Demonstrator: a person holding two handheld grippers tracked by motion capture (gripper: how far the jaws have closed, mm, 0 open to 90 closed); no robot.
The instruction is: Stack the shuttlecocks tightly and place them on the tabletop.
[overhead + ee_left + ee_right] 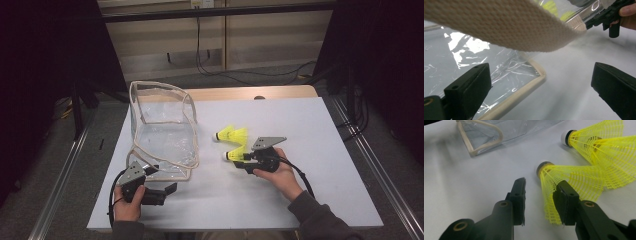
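Two yellow shuttlecocks lay side by side on the white surface [310, 125]. The right gripper [540, 195] stood open, one jaw in the skirt of the nearer shuttlecock [571, 185]; closing gently should avoid crushing it. The clear bag [162, 132] held nothing. The left gripper [541, 87] gaped wide beside its rim.

The high view looks forward and down over the whole bench [300, 200], while each gripper view sits close above it, both sharing the clear bag [162, 130] and yellow shuttlecocks [584, 177].
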